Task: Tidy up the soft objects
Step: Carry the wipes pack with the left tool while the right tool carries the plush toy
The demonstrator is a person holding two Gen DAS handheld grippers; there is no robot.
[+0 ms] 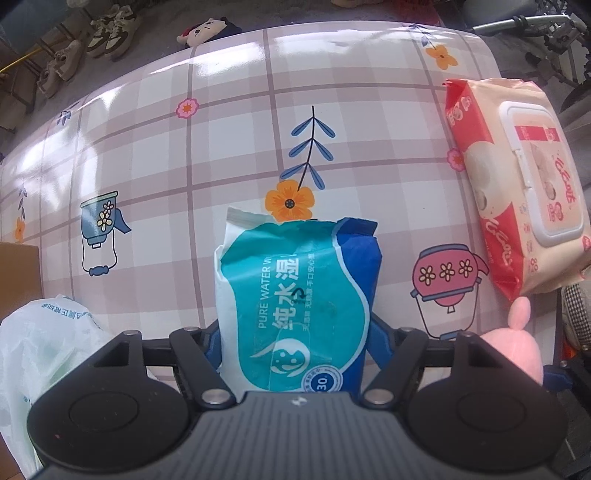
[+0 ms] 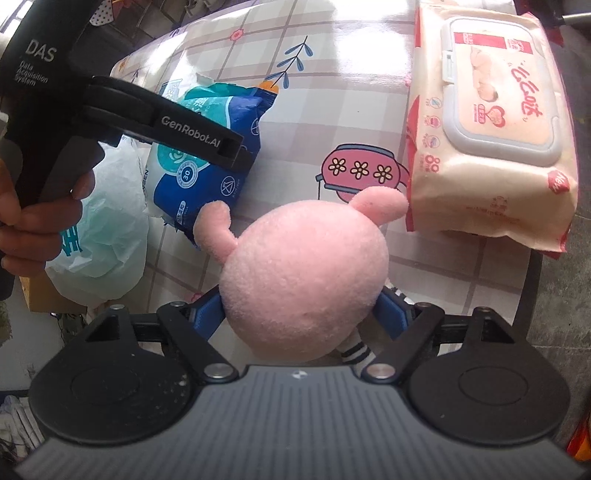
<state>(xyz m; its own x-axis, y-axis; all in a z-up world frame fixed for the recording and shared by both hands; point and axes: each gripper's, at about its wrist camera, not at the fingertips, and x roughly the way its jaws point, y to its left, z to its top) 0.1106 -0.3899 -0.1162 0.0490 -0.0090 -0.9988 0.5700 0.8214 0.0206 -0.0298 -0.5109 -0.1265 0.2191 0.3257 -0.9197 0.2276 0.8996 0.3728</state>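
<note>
My left gripper (image 1: pixel 293 332) is shut on a blue and white wet-wipes pack (image 1: pixel 295 295), held over the checked tablecloth (image 1: pixel 184 166). The same pack (image 2: pixel 207 147) and the left gripper's black body show in the right wrist view. My right gripper (image 2: pixel 301 314) is shut on a pink plush toy (image 2: pixel 306 280) with two ears; a striped leg pokes out below it. The plush also shows at the right in the left wrist view (image 1: pixel 517 347). A large peach wet-wipes pack (image 1: pixel 517 184) with a flip lid lies flat at the table's right, also in the right wrist view (image 2: pixel 491 129).
A white and green plastic bag (image 1: pixel 48 350) lies at the near left, beside a cardboard box (image 1: pixel 18 273). A plush head (image 1: pixel 207 31) and shoes (image 1: pixel 110 33) are on the floor beyond the far edge. The table's right edge (image 2: pixel 532 280) is close to the plush.
</note>
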